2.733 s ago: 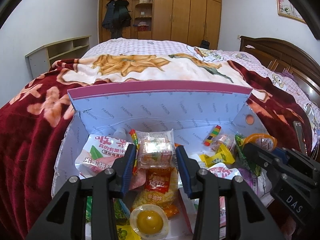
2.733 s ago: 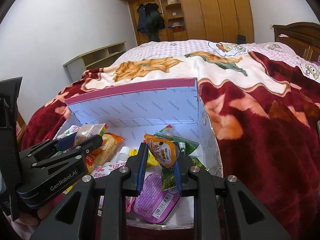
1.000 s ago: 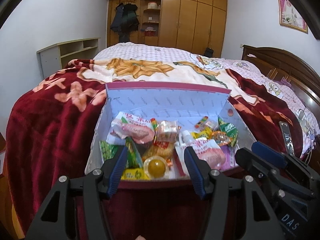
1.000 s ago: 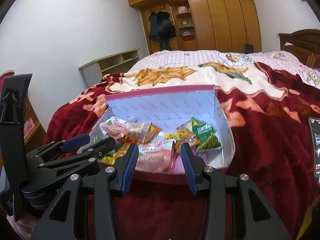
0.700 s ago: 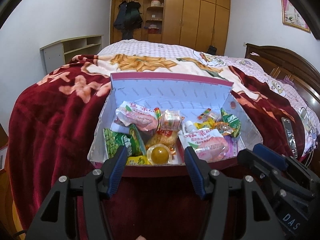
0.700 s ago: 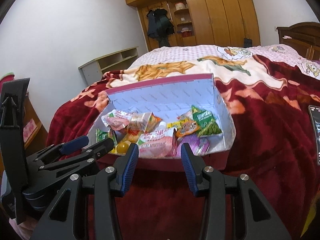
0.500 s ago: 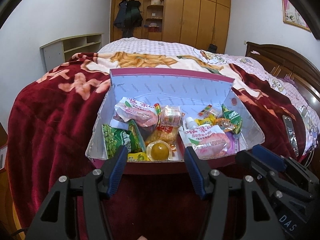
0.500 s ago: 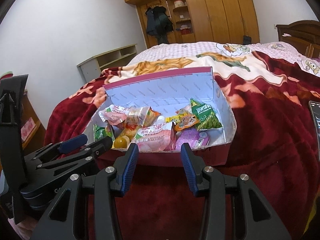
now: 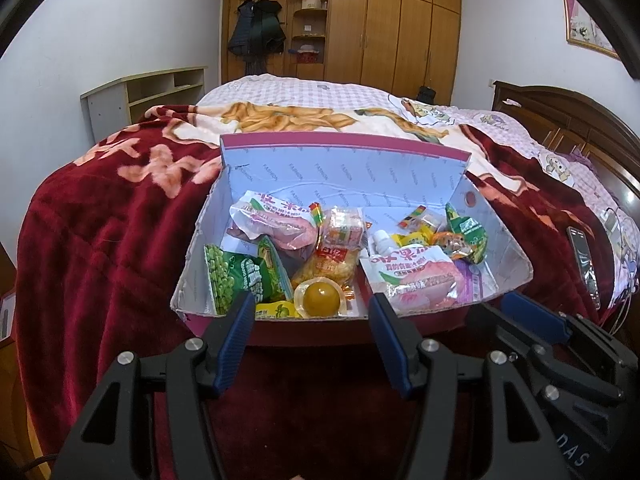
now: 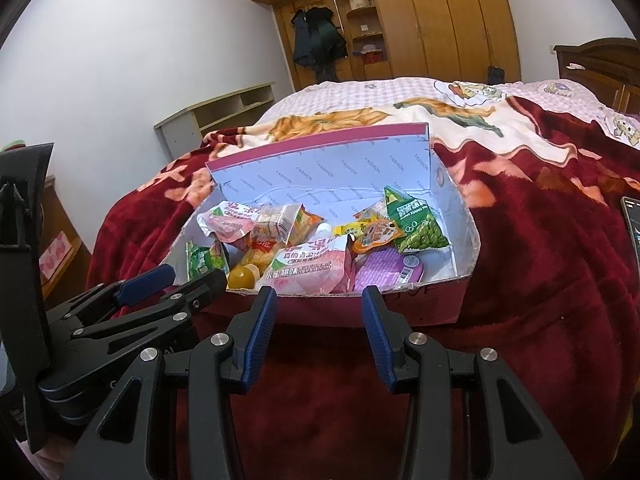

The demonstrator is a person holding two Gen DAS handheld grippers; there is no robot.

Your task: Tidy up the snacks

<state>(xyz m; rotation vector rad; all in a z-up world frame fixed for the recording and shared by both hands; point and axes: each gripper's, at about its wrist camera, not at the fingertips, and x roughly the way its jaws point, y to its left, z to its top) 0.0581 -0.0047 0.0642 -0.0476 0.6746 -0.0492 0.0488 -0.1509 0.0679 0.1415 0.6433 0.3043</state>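
You have pulled both claws, left claw [image 9: 312, 334] and right claw [image 10: 319, 326], back from the box [image 9: 344, 162]; both now stand empty and half wide, the snacks [image 9: 416, 276] all inside

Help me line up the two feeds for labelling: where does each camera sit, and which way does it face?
Left wrist: on the left gripper, looking forward and down at the snack box on the bed; open jaws, with the right gripper at lower right.
Right wrist: on the right gripper, facing the same box; open jaws, with the left gripper at lower left.
Shared: box, snacks, red blanket, wardrobe.
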